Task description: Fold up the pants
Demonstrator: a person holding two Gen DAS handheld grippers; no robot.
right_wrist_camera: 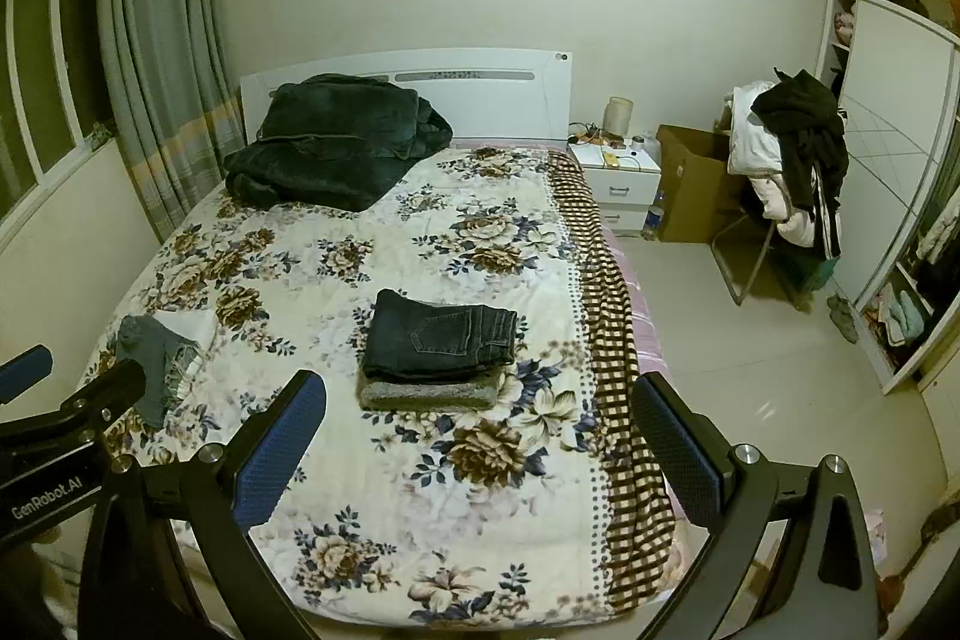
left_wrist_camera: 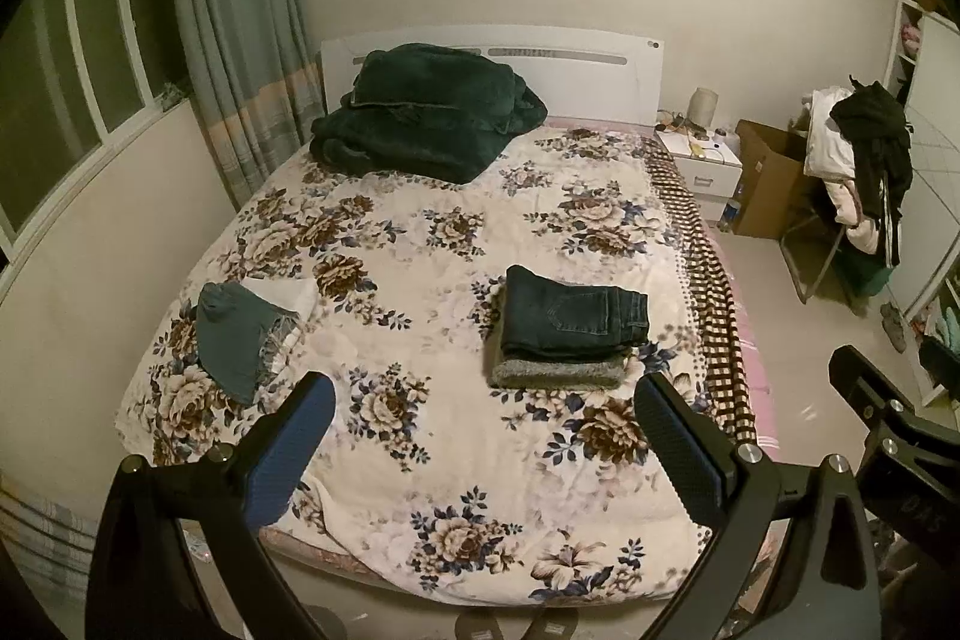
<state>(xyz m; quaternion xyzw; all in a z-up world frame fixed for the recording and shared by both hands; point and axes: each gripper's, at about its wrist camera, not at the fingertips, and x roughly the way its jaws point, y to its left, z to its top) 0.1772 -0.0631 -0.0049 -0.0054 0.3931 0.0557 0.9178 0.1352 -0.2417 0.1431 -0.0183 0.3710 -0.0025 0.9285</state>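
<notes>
A pair of dark jeans (left_wrist_camera: 570, 310) (right_wrist_camera: 438, 334) lies folded on top of a folded grey garment (left_wrist_camera: 558, 373) (right_wrist_camera: 426, 391) on the floral bedspread (left_wrist_camera: 450, 460) (right_wrist_camera: 420, 490), right of the bed's middle. A teal denim piece with a frayed hem (left_wrist_camera: 234, 334) (right_wrist_camera: 150, 352) lies on a white cloth (left_wrist_camera: 288, 292) near the left edge. My left gripper (left_wrist_camera: 483, 388) hangs open over the foot of the bed, holding nothing. Beside it, my right gripper (right_wrist_camera: 480, 382) is open too and holds nothing. Both are short of the stack.
A dark green blanket (left_wrist_camera: 420, 112) is heaped by the headboard. A checked cloth (right_wrist_camera: 618, 340) hangs over the bed's right side. Right of the bed are a white nightstand (right_wrist_camera: 618, 178), a cardboard box (right_wrist_camera: 690, 184), a chair piled with clothes (right_wrist_camera: 792, 160) and a wardrobe (right_wrist_camera: 900, 160).
</notes>
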